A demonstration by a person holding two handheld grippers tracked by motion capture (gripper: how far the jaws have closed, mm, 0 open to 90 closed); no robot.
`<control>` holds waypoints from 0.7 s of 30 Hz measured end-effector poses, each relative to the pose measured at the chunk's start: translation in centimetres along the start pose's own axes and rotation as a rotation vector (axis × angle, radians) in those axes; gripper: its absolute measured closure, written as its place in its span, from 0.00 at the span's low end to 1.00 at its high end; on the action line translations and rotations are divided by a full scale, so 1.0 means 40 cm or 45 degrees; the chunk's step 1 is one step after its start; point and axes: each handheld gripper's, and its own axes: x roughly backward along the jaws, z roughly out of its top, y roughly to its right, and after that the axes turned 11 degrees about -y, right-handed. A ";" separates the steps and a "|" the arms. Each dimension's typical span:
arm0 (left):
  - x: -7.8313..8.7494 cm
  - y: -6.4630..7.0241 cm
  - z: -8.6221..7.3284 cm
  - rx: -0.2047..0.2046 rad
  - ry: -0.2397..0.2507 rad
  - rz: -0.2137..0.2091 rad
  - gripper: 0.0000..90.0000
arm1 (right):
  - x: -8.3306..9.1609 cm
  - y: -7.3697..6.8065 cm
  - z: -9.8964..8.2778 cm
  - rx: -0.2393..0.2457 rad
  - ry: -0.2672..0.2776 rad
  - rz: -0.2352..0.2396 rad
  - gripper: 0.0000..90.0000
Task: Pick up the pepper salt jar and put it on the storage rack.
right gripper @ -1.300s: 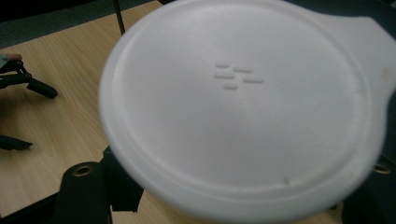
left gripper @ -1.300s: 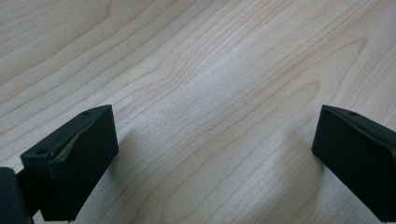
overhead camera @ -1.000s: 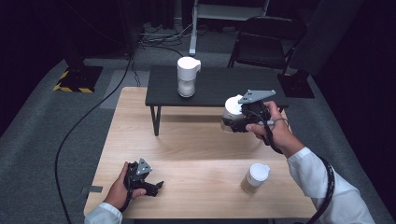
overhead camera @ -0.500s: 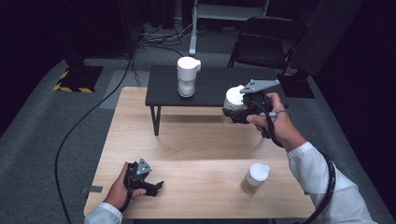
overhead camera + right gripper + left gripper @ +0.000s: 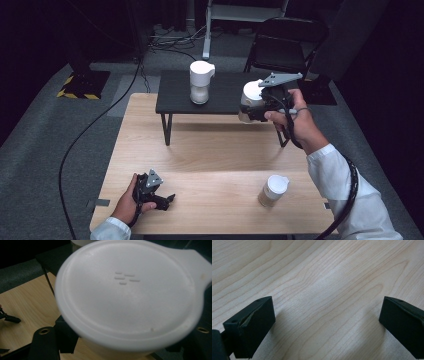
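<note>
Right claw (image 5: 248, 104): raised above the far right part of the light wooden worktop (image 5: 215, 150), level with the low black side table (image 5: 220, 92) behind it. Its jaws are clamped on a white lidded plastic cup (image 5: 251, 97), gripping the cup's body from both sides just under the lid. The cup hangs clear of both surfaces. In the right gripper view the round white lid with a pouring tab (image 5: 130, 292) lies directly ahead of the claw, and the black jaws stand at either side below its rim.

Left claw (image 5: 162, 200): resting low on the near left part of the worktop, held in the person's left hand (image 5: 127, 202). Its jaws stand wide apart with bare wood between them, as the left gripper view shows.

Other items: a second white lidded cup (image 5: 272, 190) stands upright on the worktop, well below and nearer the person than the right claw. A third white lidded cup (image 5: 200, 81) stands on the black side table, to the left of the right claw.
</note>
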 end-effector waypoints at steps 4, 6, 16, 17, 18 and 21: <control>0.000 0.000 0.000 0.001 0.001 0.000 0.00 | 0.003 0.010 0.008 -0.014 0.012 -0.006 0.33; 0.000 0.000 0.000 0.001 0.000 0.000 0.00 | 0.001 0.013 0.014 -0.015 0.021 -0.013 0.33; 0.000 0.000 0.000 0.002 0.000 -0.001 0.00 | -0.024 0.020 0.053 -0.047 0.031 -0.039 0.33; 0.000 0.000 0.000 0.002 0.000 -0.001 0.00 | -0.027 0.020 0.055 -0.047 0.033 -0.039 0.33; 0.000 0.000 0.000 0.002 0.000 -0.001 0.00 | -0.032 0.021 0.059 -0.054 0.033 -0.041 0.33; 0.000 0.000 0.000 0.001 0.000 0.000 0.00 | -0.042 0.023 0.067 -0.065 0.030 -0.049 0.33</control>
